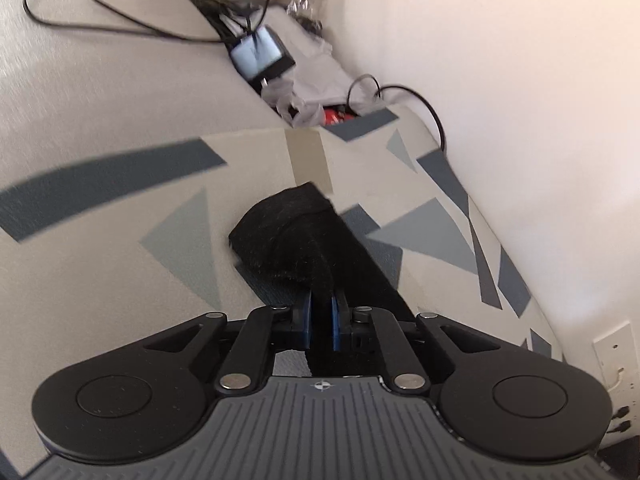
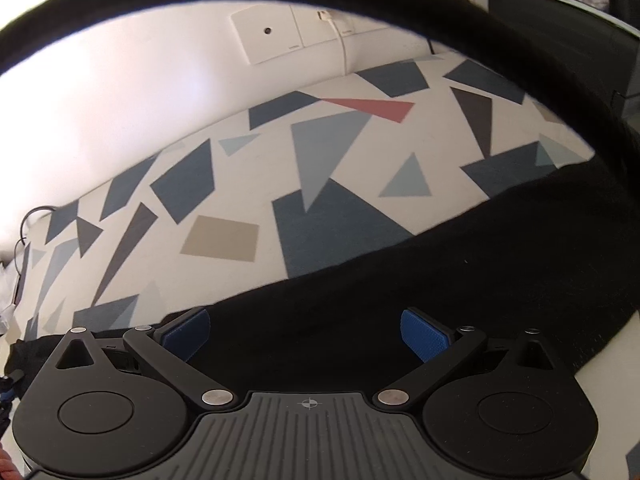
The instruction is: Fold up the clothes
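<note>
Left gripper (image 1: 321,306): jaws clamped on fuzzy black garment (image 1: 288,236). Only right view shows right gripper (image 2: 306,334) jaws apart; wall sockets (image 2: 296,32) at 12 o'clock.

We note the garment (image 1: 296,236) as black, fuzzy, matt knit cloth. Ahead of the left gripper (image 1: 321,316), the rug (image 1: 120,216) looks short-piled and matt. Right gripper (image 2: 306,338): matt black plastic arms, ribbed blue pads (image 2: 420,338), shiny metal rivets (image 2: 217,397).
</note>
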`<action>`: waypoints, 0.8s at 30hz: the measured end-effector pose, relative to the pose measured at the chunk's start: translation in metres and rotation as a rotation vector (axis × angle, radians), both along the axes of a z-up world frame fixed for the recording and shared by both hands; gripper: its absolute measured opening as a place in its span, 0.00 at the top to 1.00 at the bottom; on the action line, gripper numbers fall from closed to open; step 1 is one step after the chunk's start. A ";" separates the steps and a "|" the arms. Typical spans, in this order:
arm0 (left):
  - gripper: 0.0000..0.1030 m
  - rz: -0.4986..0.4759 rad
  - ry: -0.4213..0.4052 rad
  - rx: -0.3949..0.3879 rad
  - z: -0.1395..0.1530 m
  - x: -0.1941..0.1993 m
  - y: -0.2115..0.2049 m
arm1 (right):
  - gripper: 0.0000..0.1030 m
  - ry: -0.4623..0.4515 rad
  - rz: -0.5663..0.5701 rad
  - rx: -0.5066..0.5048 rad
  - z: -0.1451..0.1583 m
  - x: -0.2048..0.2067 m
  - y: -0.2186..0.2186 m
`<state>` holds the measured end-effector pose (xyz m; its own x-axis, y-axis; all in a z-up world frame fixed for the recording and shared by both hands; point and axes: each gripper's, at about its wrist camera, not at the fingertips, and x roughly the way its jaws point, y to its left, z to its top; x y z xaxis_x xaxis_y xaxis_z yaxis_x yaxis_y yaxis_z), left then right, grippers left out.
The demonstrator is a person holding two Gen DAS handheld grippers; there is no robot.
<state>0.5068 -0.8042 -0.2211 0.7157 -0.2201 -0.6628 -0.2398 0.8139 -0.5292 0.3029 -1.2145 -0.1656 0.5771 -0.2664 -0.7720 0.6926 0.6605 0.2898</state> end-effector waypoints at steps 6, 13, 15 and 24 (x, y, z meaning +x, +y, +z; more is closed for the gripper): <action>0.91 0.124 -0.092 0.081 0.035 -0.014 0.038 | 0.01 -0.001 0.011 0.027 -0.004 0.006 0.006; 0.91 0.187 -0.114 0.215 0.058 -0.026 0.074 | 0.01 -0.023 0.052 0.074 -0.008 0.021 0.017; 0.91 0.159 -0.151 0.225 0.066 -0.035 0.066 | 0.01 -0.029 0.053 0.081 -0.008 0.022 0.018; 0.91 -0.447 -0.412 0.258 0.104 -0.096 -0.080 | 0.01 -0.041 -0.075 0.066 -0.006 -0.027 -0.014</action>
<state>0.4111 -0.8842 -0.1173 0.7987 -0.4252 -0.4258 0.3306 0.9013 -0.2799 0.2759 -1.2287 -0.1713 0.5890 -0.2600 -0.7652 0.7263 0.5855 0.3600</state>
